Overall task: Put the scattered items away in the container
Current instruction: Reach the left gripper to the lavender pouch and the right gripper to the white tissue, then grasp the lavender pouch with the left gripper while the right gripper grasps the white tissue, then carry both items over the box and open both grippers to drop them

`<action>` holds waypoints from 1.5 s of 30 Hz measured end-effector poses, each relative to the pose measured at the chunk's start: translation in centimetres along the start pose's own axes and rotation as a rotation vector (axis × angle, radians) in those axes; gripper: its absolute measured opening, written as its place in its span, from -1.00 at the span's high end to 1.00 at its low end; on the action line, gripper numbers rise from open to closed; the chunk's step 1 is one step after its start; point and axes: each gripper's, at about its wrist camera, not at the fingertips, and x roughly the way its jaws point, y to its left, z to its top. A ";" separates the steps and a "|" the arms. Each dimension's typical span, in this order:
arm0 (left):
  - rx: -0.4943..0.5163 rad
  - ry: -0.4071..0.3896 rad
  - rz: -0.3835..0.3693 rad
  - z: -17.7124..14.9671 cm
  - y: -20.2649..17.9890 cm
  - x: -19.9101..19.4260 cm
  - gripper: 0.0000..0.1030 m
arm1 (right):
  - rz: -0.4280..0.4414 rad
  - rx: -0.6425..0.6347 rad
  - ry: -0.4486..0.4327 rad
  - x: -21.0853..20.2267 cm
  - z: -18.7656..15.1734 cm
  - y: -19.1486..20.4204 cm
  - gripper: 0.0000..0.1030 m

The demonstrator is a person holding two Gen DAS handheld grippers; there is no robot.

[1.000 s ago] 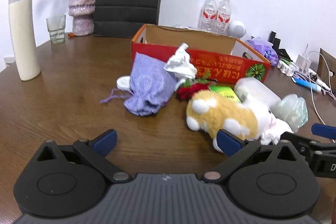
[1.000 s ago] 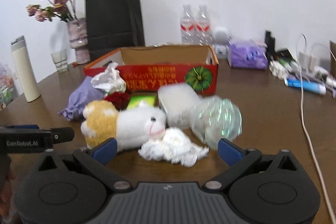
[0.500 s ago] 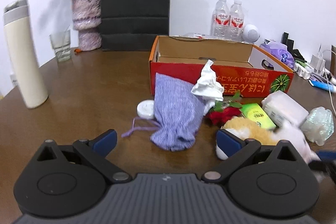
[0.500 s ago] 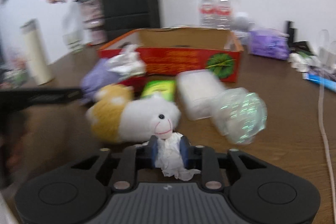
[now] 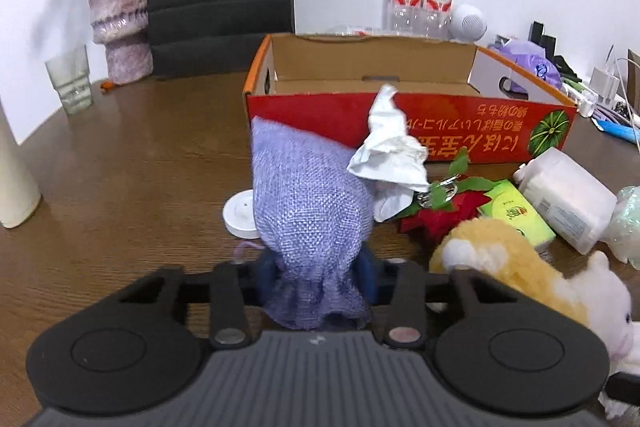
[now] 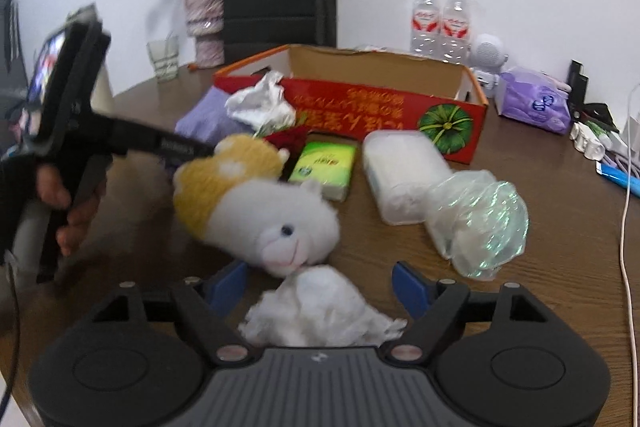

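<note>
While the cardboard box (image 5: 360,67) looks empty, everything lies before it: left gripper (image 5: 316,273) closing on the purple pouch (image 5: 308,203), right gripper (image 6: 320,285) opening around the tissue wad (image 6: 316,311).

Lilac mesh pouch (image 5: 308,211) before open red carton (image 5: 408,131).

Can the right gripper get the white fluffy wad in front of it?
Probably yes. The white wad lies between the right gripper's opening fingers, and nothing blocks it.
</note>
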 end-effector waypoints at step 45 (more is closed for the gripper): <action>-0.035 -0.177 -0.083 -10.1 -4.9 -20.3 0.47 | 0.035 0.114 -0.151 -8.3 -3.0 1.6 0.57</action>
